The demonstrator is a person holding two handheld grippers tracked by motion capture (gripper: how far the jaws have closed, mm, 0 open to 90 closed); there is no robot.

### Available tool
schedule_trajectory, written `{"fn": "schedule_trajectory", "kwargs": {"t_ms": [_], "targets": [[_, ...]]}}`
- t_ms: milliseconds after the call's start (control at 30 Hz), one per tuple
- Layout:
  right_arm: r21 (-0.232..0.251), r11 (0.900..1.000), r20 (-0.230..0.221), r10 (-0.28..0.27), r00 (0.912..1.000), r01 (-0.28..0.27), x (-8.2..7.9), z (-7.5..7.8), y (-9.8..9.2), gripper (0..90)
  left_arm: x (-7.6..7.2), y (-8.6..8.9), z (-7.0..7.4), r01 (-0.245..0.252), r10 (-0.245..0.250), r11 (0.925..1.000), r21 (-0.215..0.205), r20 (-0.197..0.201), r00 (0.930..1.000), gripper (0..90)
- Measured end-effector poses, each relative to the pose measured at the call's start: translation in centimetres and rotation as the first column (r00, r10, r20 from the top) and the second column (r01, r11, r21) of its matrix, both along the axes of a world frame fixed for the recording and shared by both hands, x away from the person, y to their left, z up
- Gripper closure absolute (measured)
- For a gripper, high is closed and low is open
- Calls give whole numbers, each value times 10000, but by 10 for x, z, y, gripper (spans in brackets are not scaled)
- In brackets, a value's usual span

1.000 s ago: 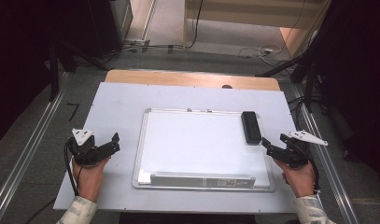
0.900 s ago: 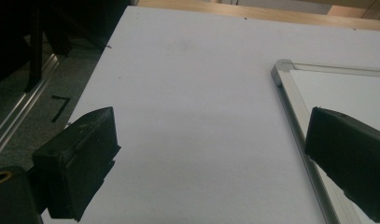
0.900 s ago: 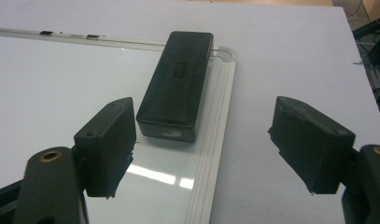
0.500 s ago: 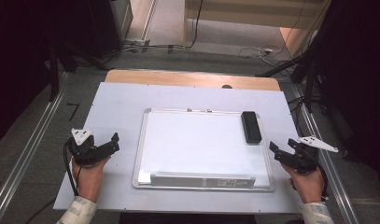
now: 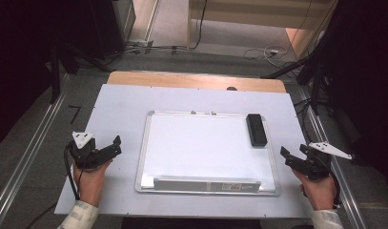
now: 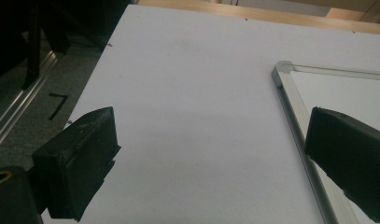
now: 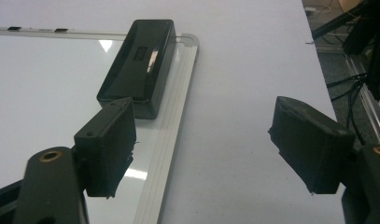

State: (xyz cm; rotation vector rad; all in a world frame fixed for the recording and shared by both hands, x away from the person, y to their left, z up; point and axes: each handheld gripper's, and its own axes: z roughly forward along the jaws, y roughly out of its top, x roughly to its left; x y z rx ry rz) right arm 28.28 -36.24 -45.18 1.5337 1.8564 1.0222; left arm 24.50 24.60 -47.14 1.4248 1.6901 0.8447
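Right gripper (image 5: 291, 157) slid back from eraser (image 5: 256, 129); jaws spread, empty. Eraser lies ahead of our left jaw, on whiteboard (image 5: 201, 148) corner. Left gripper (image 5: 110, 149) parked, jaws spread. We judge eraser light, stiff, glossy; pinch long sides.

The whiteboard (image 5: 201, 148) is showing a glossy white face inside a brushed, silvery metal frame. On its far right corner, the eraser (image 5: 256, 129) is looking like shiny black plastic, catching highlights. Around the whiteboard, the desk (image 5: 125, 102) is wearing a matt, smooth white top, with a bare wood strip beyond it. Both grippers' fingers (image 7: 108, 144) are looking matt black and slightly rough.
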Motion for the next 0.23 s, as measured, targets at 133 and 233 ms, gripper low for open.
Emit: {"fn": "schedule_trajectory", "kwargs": {"t_ms": [133, 233], "targets": [[18, 9998, -30, -180, 9998, 180, 0, -1, -5, 199, 0, 0, 0, -13, 13, 10000, -12, 20, 10000, 33], [-29, 9995, -76, -319, 9995, 319, 0, -3, -10, 150, 0, 0, 0, -28, 28, 10000, 16, 11, 10000, 33]]}}
